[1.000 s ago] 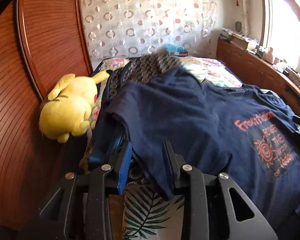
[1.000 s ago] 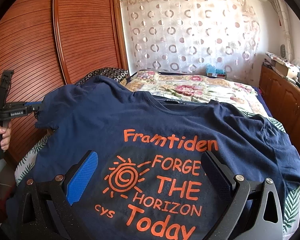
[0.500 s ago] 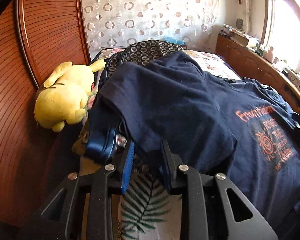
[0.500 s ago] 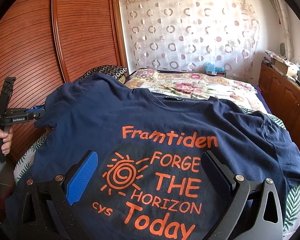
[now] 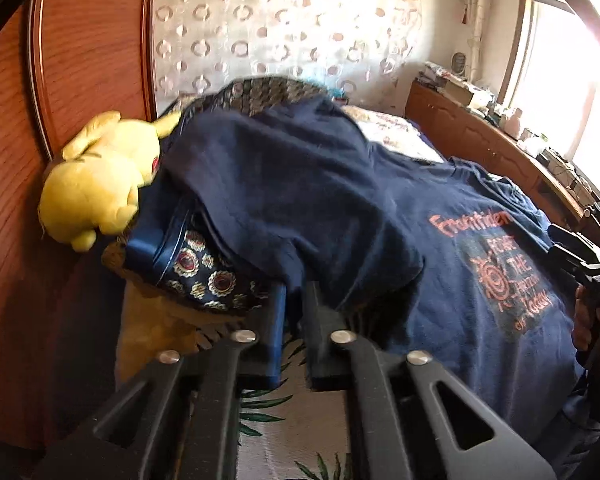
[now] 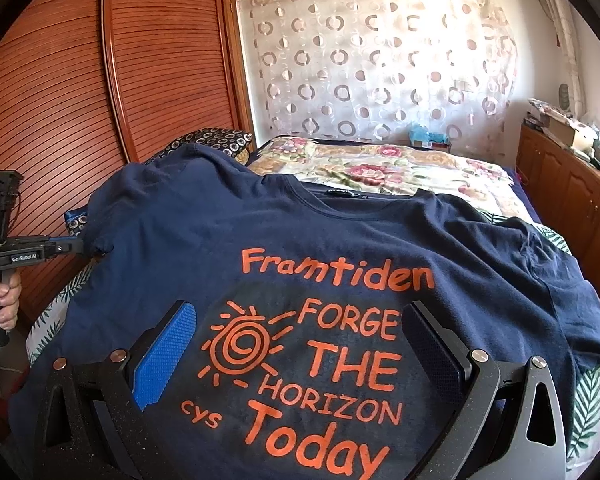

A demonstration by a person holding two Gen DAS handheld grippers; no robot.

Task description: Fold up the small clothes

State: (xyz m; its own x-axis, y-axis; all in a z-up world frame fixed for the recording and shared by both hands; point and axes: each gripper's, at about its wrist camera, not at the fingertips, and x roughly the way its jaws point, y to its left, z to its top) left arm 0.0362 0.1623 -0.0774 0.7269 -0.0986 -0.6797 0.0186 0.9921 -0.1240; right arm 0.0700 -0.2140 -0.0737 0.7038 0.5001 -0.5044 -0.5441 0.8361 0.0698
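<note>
Up came the sleeve: over the last second the left tongs (image 5: 294, 312) closed on the sleeve hem of the navy T-shirt (image 6: 300, 248) and carried it higher and inward, so the cloth bunched and draped over the patterned pillow (image 5: 204, 276) by the yellow plush toy (image 5: 96, 184). Those tongs were pinching the hem between nearly closed fingers, a narrow gap showing only behind the cloth. In the right wrist view the same tool reached in from the left and bit the sleeve edge. The right tongs (image 6: 300, 344) were spread wide and empty, hovering over the orange print (image 6: 324, 344), much as they had a second earlier; whether they touched the fabric I couldn't tell. The shirt lay face up across the bed (image 6: 380, 168), collar toward the curtain, far sleeve flat and rumpled. By my reading the fold had barely begun: one sleeve lifted, none laid across, and the other sleeve and the body folds were all left.
</note>
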